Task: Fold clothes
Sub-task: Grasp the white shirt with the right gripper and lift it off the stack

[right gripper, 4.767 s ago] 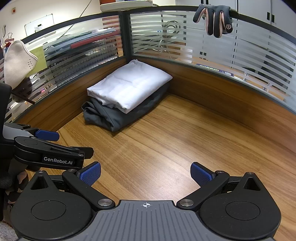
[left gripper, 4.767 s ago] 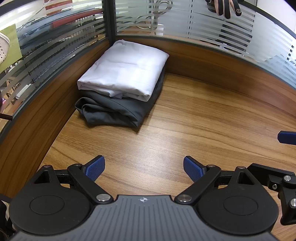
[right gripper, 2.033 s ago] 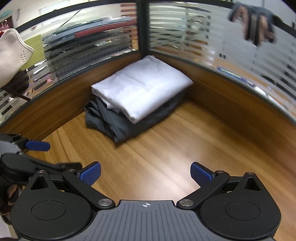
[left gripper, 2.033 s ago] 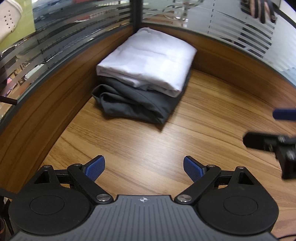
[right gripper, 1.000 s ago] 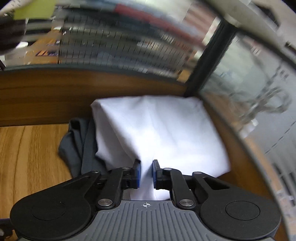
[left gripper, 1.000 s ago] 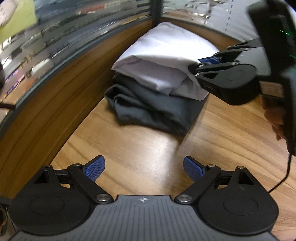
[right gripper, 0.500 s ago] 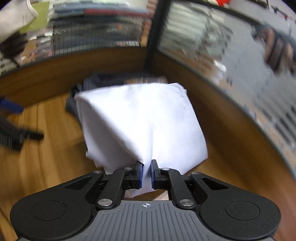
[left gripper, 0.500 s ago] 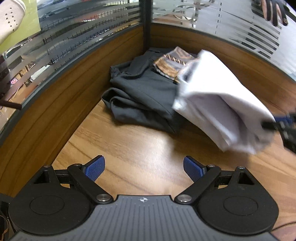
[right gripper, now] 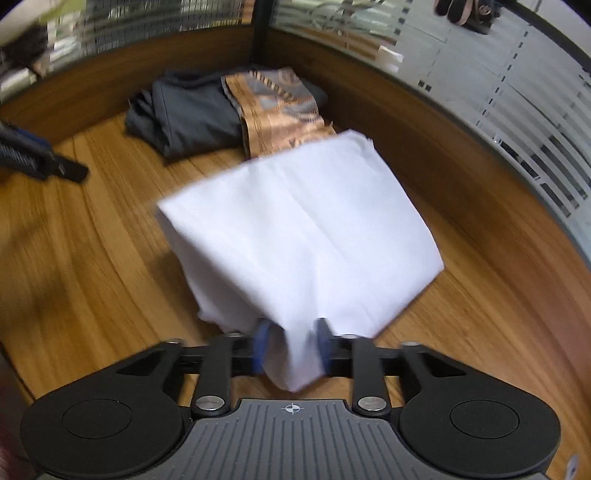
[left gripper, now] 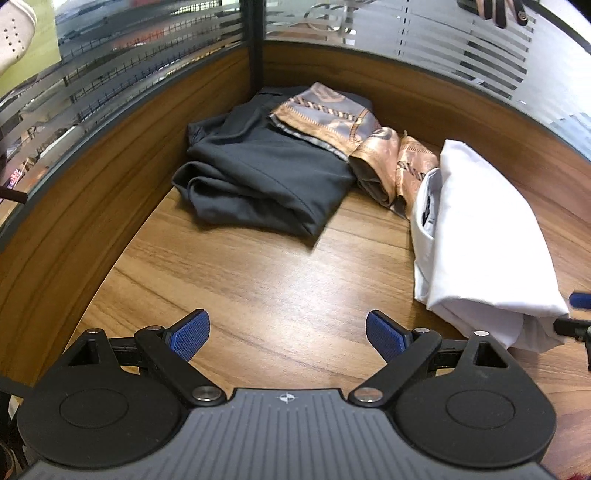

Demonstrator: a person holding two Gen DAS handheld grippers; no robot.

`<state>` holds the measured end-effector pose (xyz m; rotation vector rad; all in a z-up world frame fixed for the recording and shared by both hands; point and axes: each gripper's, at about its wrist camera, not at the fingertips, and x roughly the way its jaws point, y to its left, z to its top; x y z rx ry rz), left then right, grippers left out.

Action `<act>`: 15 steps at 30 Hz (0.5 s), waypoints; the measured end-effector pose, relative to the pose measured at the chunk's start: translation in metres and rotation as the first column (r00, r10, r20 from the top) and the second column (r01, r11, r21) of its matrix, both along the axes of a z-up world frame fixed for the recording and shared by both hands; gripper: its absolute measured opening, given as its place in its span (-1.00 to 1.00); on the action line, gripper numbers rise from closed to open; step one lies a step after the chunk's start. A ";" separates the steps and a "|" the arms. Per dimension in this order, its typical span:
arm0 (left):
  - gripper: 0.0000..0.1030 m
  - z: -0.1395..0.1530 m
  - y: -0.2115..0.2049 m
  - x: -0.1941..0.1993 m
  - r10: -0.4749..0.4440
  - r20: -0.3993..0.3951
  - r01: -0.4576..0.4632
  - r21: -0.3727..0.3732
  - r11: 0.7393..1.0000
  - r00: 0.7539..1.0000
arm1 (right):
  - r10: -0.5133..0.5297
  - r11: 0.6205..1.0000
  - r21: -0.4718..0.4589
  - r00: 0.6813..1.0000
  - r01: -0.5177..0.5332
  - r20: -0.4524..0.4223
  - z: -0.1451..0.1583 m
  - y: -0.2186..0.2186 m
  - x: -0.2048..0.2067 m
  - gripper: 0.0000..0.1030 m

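Observation:
A folded white garment (right gripper: 303, 236) lies on the wooden desk (left gripper: 258, 288), to the right of the pile it came from. Its near edge hangs between the jaws of my right gripper (right gripper: 291, 349), which are opening and no longer pinch the cloth. In the left wrist view the white garment (left gripper: 480, 236) lies at the right, with the right gripper (left gripper: 574, 312) at its near corner. A folded dark grey garment (left gripper: 258, 173) sits in the corner, and a brown patterned cloth (left gripper: 332, 110) lies on it. My left gripper (left gripper: 286, 334) hovers open above bare desk, holding nothing.
Curved wood and frosted-glass partition walls (left gripper: 424, 85) close off the desk at the back and left, meeting at a dark corner post (left gripper: 253, 37). A glove (left gripper: 495, 11) hangs over the top of the partition at the right. Bare wood lies between the two garments.
The right gripper dragged the white garment off the dark pile and set it on the desk to the right, uncovering the patterned cloth. Its jaws, shut on the cloth before, have parted.

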<state>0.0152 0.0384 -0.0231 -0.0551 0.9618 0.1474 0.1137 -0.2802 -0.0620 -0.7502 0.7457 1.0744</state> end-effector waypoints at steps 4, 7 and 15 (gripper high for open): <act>0.84 0.001 0.000 -0.005 0.045 0.005 -0.045 -0.003 0.999 0.999 | 0.022 0.997 0.070 1.000 -0.021 -0.019 0.007 0.012 -0.015 0.35; 0.84 0.001 0.003 -0.008 0.054 0.005 -0.054 -0.002 0.999 0.999 | 0.031 0.995 0.092 0.999 -0.029 -0.027 0.004 0.040 -0.022 0.57; 0.84 0.003 0.013 -0.018 0.085 0.008 -0.085 0.000 0.996 0.996 | 0.142 0.990 0.005 0.987 -0.143 0.079 -0.036 0.104 -0.048 0.77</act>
